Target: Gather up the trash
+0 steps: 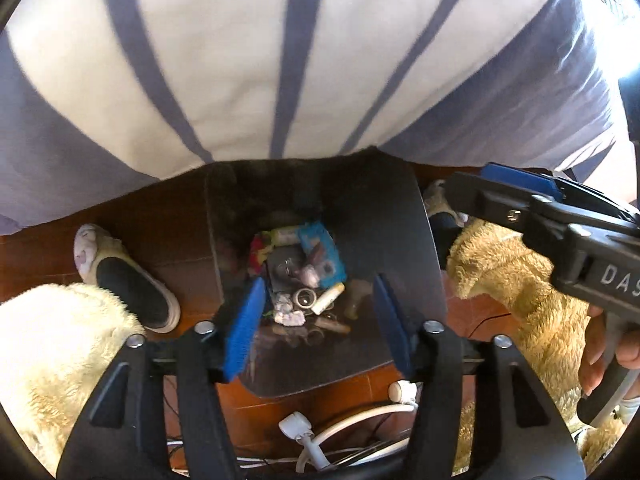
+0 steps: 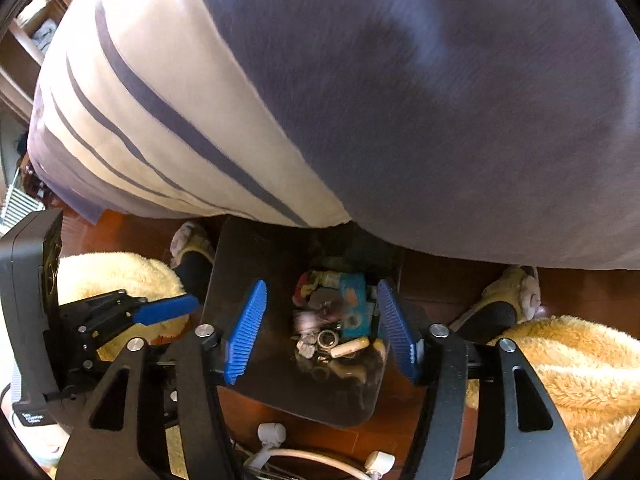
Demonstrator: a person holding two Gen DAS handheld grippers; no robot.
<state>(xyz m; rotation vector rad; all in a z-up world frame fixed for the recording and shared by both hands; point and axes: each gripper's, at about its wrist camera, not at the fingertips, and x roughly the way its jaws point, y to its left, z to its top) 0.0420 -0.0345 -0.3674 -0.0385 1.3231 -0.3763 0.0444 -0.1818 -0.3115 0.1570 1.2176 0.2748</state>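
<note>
Left wrist view: left gripper [image 1: 320, 320] wide, empty, above dark bin [image 1: 400, 220] on the floor. Trash [image 1: 304, 268] already inside: wrappers, blue packet, small cylinder. Looks mostly done.

Right wrist view: right gripper [image 2: 320, 328] wide, empty, over the same bin [image 2: 248, 264]. No loose trash visible on floor; cables [image 2: 280, 452] nearby.

Place: a home — a lived-in room.
Floor: reddish-brown tiles [image 1: 168, 236].
Footwear: fluffy house slippers [image 1: 120, 276].
Bin: dark waste bin [image 1: 384, 216] holding household scraps.
Cables: white cords [image 1: 340, 424] — loose on the floor.
</note>
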